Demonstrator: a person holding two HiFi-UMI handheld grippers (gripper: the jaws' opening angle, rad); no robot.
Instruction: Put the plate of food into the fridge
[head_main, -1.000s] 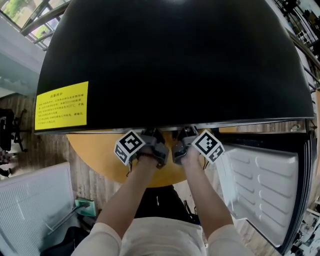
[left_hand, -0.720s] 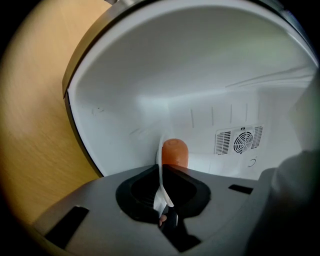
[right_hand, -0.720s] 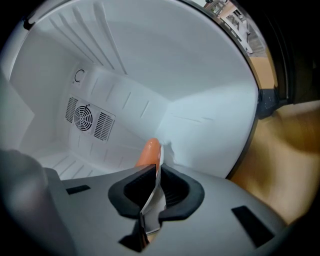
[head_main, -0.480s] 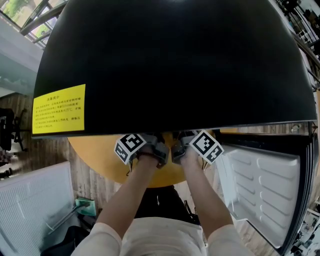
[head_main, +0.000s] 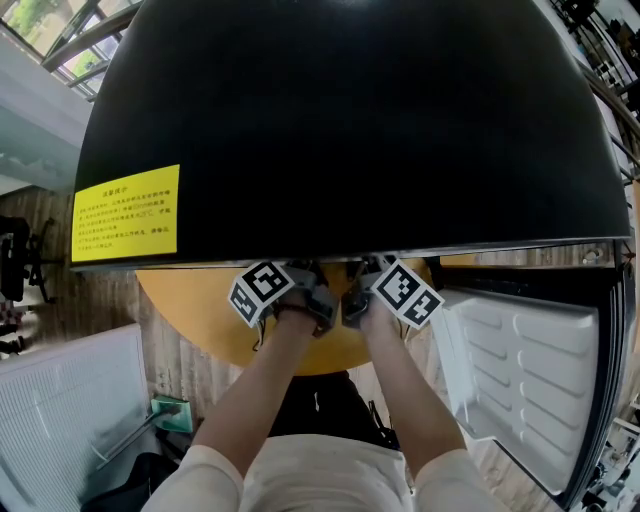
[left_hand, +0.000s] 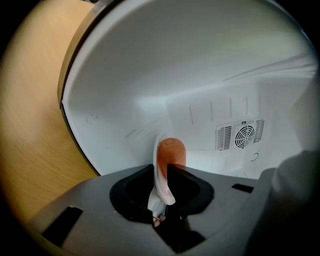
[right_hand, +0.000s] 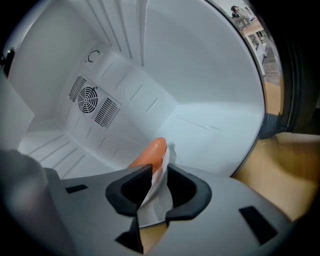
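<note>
Left tongs (left_hand: 160, 168), just opening, straddle the plate (left_hand: 163, 190) rim; right tongs (right_hand: 159, 169) grip it inside fridge (right_hand: 200, 100).

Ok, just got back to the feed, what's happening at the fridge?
The person has both grippers reaching into the open fridge, one on each side of the plate with the food on it. The right gripper is clamped on the plate's rim. The left gripper has just been opening its jaws, with the rim between them but not pinched. Whether the plate already rests on the fridge floor does not show.
</note>
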